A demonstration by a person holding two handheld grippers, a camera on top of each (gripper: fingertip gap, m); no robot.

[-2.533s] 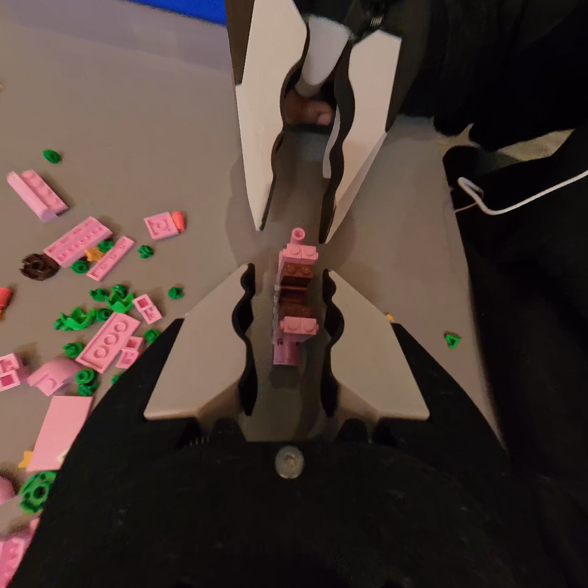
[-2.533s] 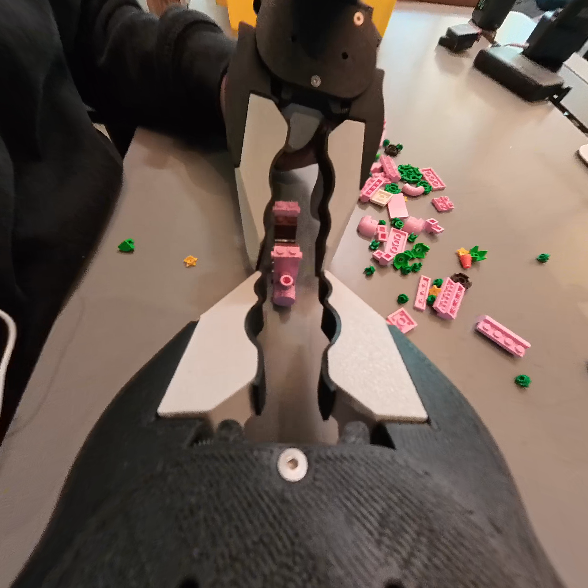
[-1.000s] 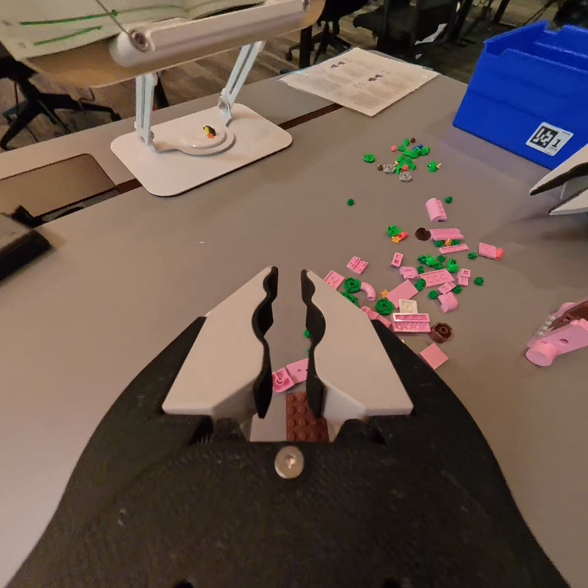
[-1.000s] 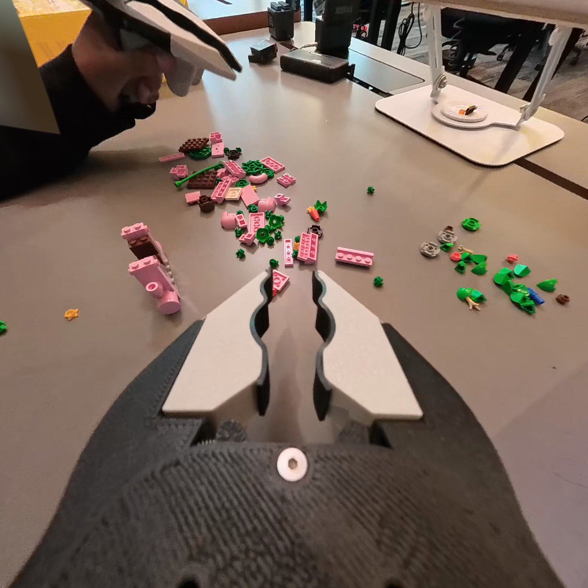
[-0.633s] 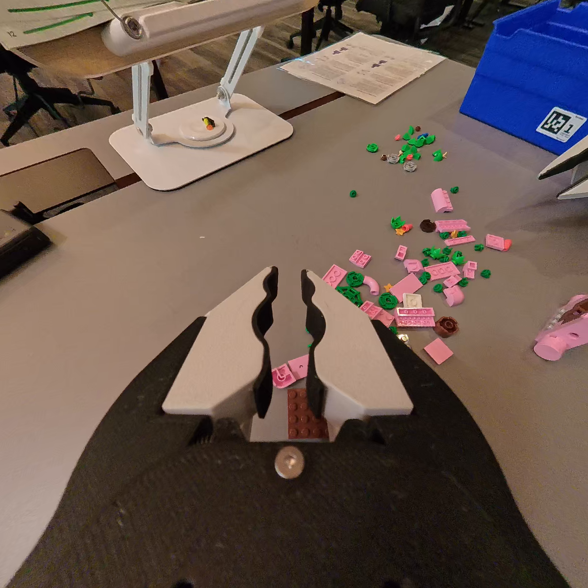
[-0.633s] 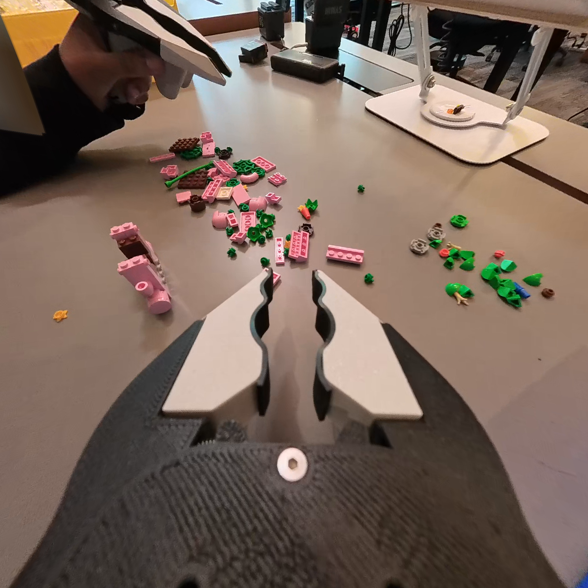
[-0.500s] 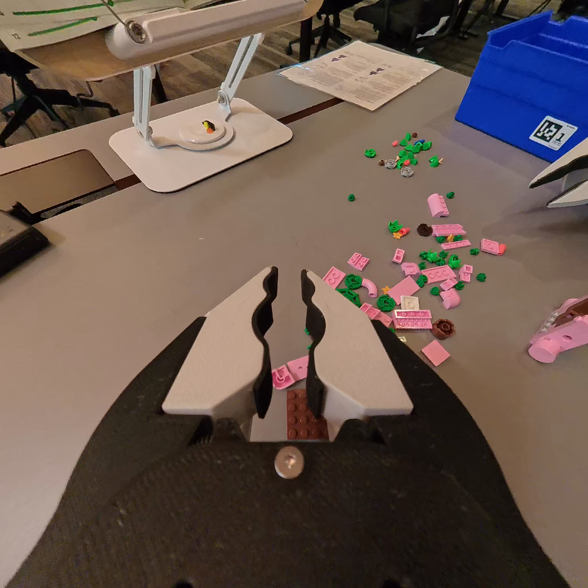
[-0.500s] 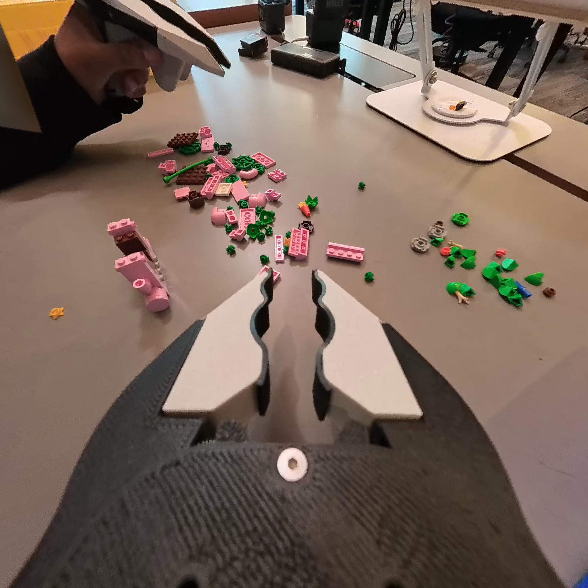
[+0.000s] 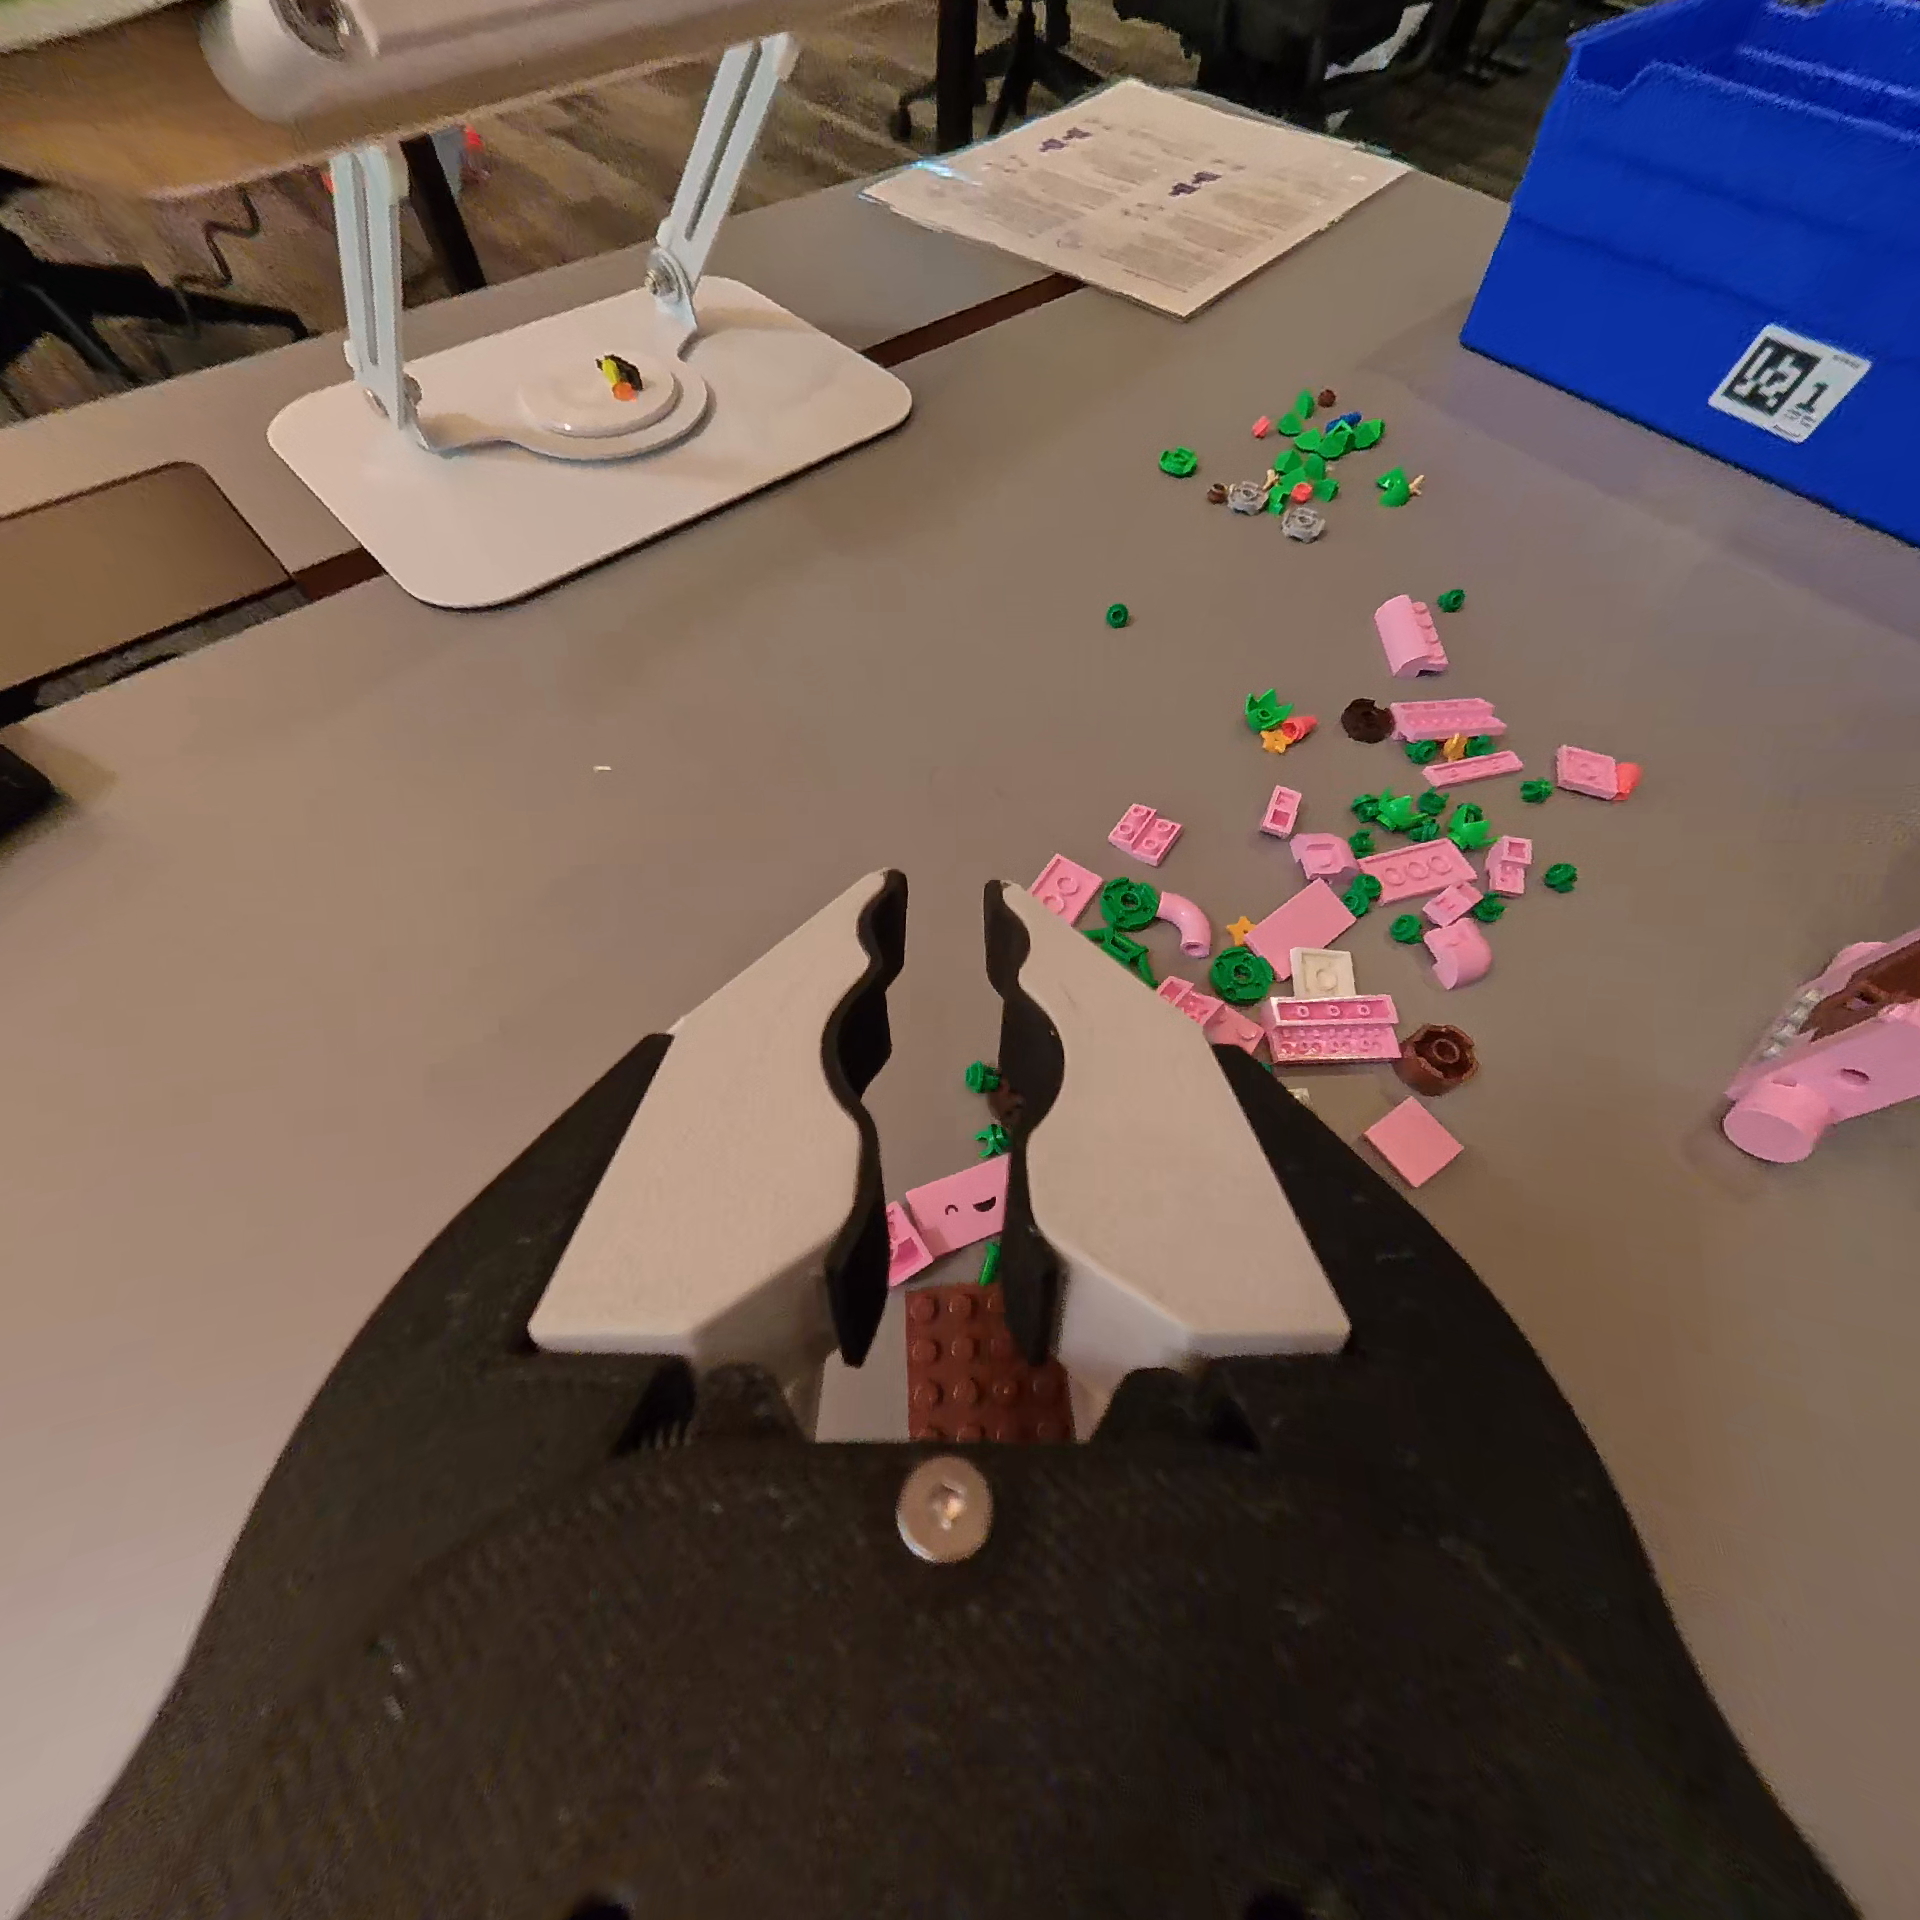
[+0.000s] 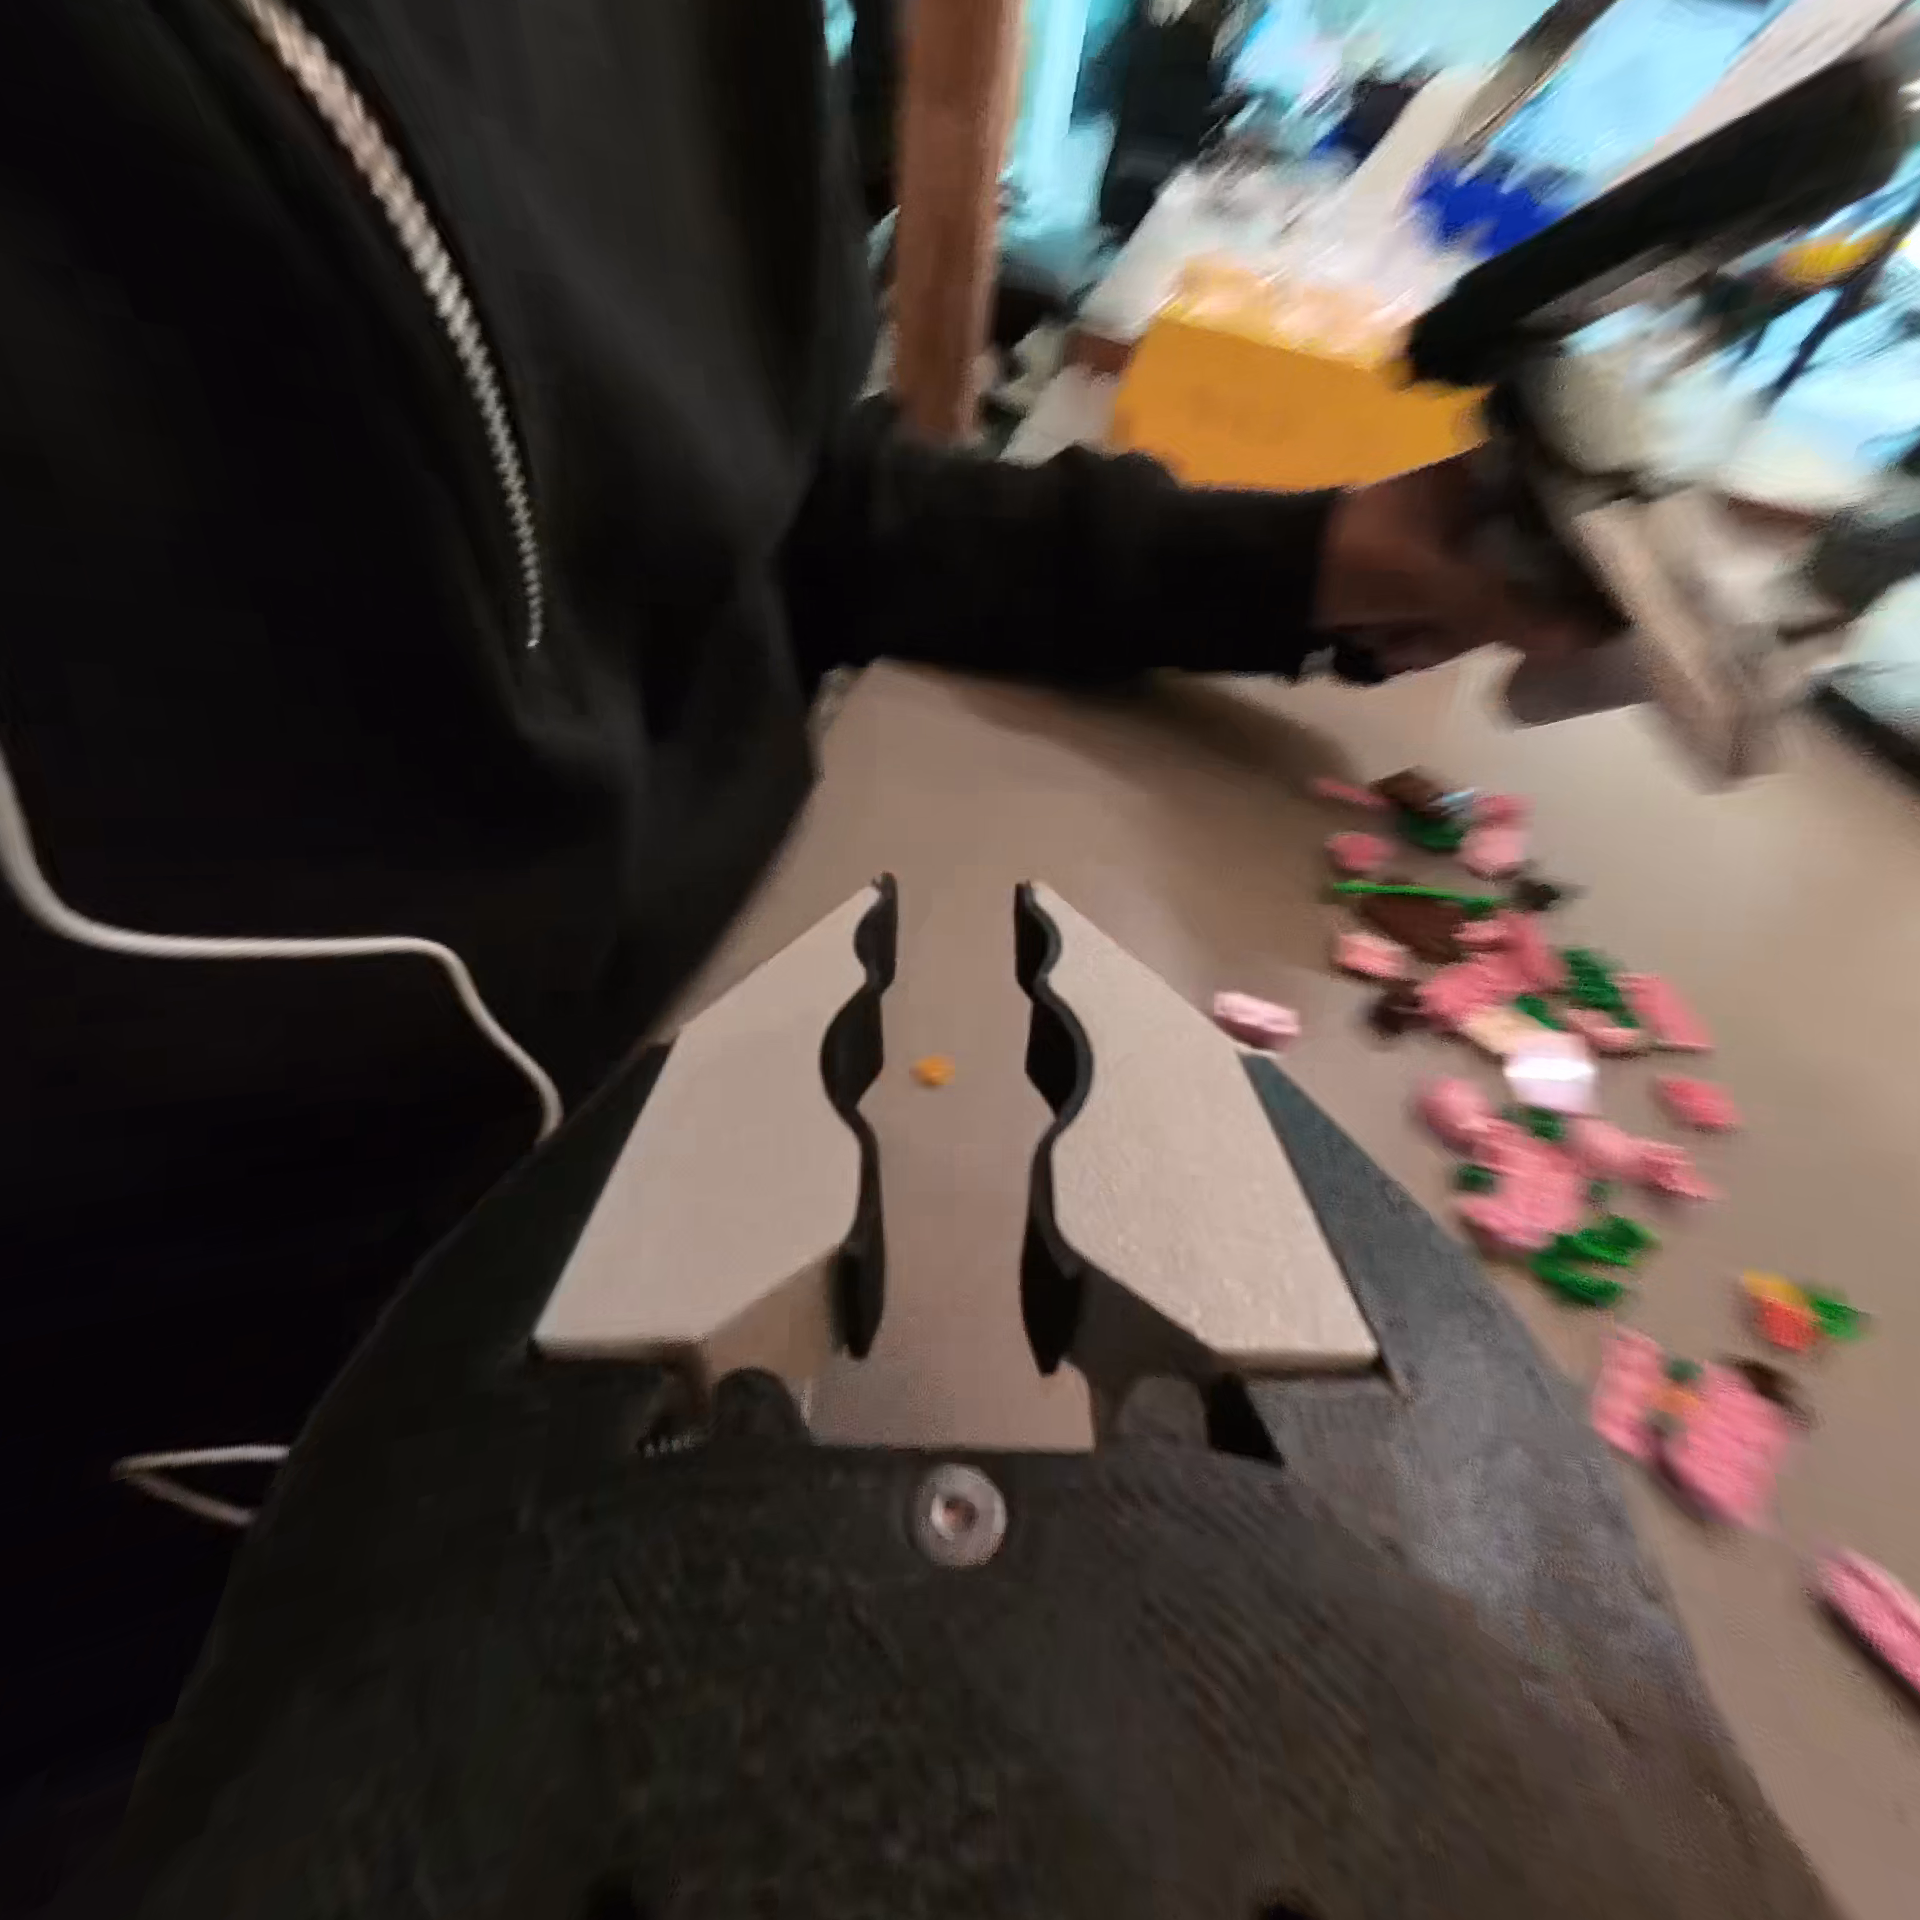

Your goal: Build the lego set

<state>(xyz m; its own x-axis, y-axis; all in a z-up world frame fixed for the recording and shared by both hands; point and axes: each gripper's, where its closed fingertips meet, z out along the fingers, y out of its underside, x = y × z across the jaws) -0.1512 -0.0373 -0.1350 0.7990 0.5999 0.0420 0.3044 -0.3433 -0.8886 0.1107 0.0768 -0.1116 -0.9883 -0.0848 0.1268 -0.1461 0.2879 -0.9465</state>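
Observation:
My left gripper (image 9: 945, 883) hovers over the grey table, open by a narrow gap and empty. Below its fingers lie a brown studded plate (image 9: 982, 1371) and a pink tile with a face (image 9: 961, 1205). The partly built pink and brown model (image 9: 1829, 1060) lies on the table at the right edge. Loose pink, green and brown pieces (image 9: 1351, 935) are scattered to the right. My right gripper (image 10: 956, 888) is open and empty, low over the table near the person's black jacket (image 10: 416, 520), with a small orange piece (image 10: 933, 1070) seen between its fingers. This view is blurred.
A white lamp base (image 9: 592, 436), a paper sheet (image 9: 1132, 197) and a blue bin (image 9: 1714, 208) stand at the back. A small green pile (image 9: 1309, 447) lies near the bin. A white cable (image 10: 312, 945) hangs on the jacket. A hand holds the left gripper (image 10: 1621, 582) above the loose pieces (image 10: 1507, 1039). About 30 cm separates my left fingertips from my right. My right tips are about 30 cm from the brown studded plate (image 9: 982, 1371), my left tips only 10 cm.
My right gripper has swung fast to the left, from facing the piece pile to facing the person's jacket. My left gripper has stayed nearly still and open.

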